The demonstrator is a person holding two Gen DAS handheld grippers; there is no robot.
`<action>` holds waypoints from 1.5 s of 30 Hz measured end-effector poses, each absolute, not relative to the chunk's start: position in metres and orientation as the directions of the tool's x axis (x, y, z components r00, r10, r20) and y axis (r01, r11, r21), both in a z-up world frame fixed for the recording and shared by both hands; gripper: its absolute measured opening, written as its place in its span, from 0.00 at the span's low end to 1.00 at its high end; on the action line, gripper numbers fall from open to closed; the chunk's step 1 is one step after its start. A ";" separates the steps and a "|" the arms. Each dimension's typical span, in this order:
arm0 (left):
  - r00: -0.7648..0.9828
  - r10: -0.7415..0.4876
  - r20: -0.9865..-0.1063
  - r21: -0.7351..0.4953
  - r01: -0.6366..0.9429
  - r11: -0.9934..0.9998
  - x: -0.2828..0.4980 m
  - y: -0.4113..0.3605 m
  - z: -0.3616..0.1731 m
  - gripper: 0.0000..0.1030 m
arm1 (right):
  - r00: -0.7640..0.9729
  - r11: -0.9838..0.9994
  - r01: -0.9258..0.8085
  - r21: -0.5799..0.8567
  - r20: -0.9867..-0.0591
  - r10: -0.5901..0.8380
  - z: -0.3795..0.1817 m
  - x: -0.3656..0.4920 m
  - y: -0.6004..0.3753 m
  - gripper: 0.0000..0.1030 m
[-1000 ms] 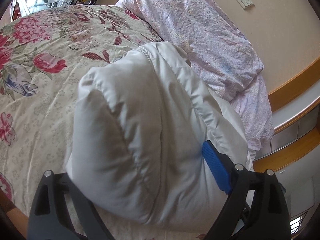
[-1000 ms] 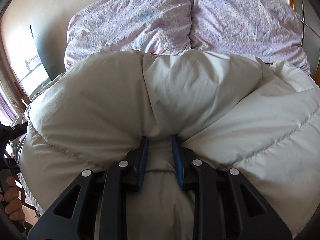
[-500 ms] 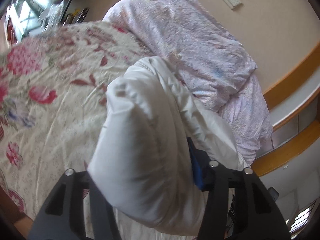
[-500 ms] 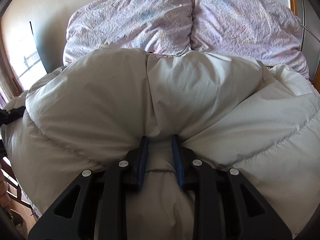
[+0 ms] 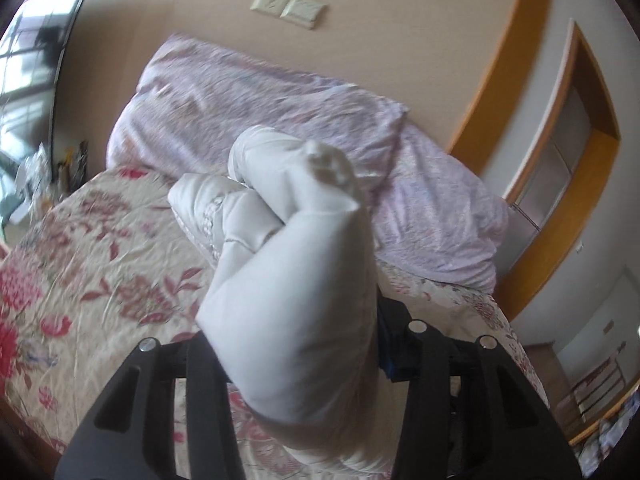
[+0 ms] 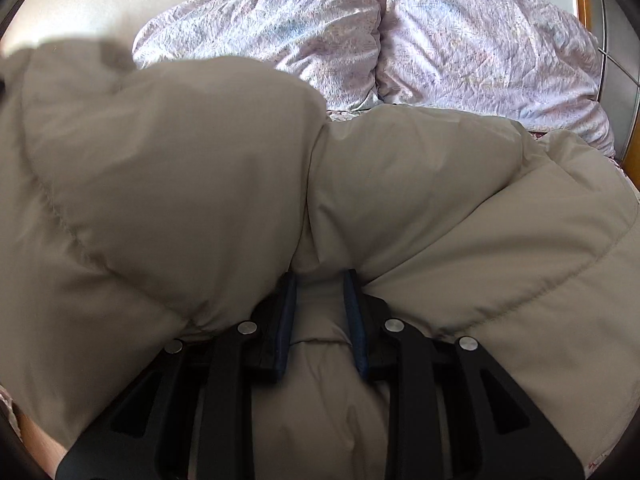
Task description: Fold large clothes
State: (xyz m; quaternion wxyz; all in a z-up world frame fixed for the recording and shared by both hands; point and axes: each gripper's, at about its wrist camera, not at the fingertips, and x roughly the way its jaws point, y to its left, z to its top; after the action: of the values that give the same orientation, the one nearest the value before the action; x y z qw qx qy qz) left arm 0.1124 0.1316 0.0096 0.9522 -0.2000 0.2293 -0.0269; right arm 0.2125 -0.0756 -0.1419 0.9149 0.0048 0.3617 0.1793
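Left wrist view: left gripper (image 5: 298,360), jaws closing on a jacket (image 5: 296,288) fold, holds it above the bed (image 5: 92,264), w/ right gripper (image 6: 320,312) clamped on jacket (image 6: 460,220) hem nearer pillows (image 6: 440,32).

The left wrist view looks along its fingers from above the floral bed cover (image 5: 100,280), toward the head edge and wall. The right wrist view sits very near the padded white jacket (image 6: 460,200), facing the same edge. Both share the jacket (image 5: 292,300) and lilac pillows (image 5: 280,108) (image 6: 460,40).
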 end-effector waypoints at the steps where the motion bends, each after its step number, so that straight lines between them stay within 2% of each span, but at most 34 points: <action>1: 0.895 -0.153 -0.419 -0.387 -0.023 0.922 0.113 0.126 0.014 0.44 | 0.673 0.936 -0.325 0.139 -0.661 0.332 -0.142 0.213 -0.076 0.27; 12: 0.873 -0.299 -0.385 -0.340 0.167 0.925 0.125 0.061 0.026 0.45 | 0.667 0.932 -0.321 0.170 -0.658 0.350 -0.153 0.215 -0.077 0.27; 22: 0.849 -0.365 -0.383 -0.347 0.234 0.908 0.136 0.029 0.029 0.47 | 0.641 0.909 -0.336 0.247 -0.647 0.413 -0.150 0.209 -0.099 0.26; 26: 0.835 -0.392 -0.386 -0.335 0.269 0.903 0.140 0.011 0.029 0.47 | 0.666 0.899 -0.358 0.252 -0.606 0.435 -0.145 0.187 -0.120 0.27; 31: 0.810 -0.430 -0.398 -0.318 0.318 0.893 0.144 -0.016 0.024 0.49 | 0.739 0.923 -0.339 0.181 -0.556 0.380 -0.139 0.155 -0.152 0.34; 38: 0.759 -0.489 -0.429 -0.314 0.382 0.869 0.156 -0.059 0.011 0.50 | 0.803 0.960 -0.230 0.158 -0.527 0.279 -0.133 0.142 -0.210 0.34; 45: 0.696 -0.532 -0.483 -0.317 0.428 0.847 0.174 -0.102 -0.008 0.50 | 0.812 0.973 -0.138 0.184 -0.542 0.218 -0.139 0.149 -0.251 0.34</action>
State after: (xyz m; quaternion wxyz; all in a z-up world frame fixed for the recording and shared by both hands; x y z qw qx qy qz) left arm 0.1735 -0.1020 -0.0080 0.9163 -0.0901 0.2893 -0.2618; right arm 0.1489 -0.2512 -0.1386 0.9493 0.0681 0.2923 0.0937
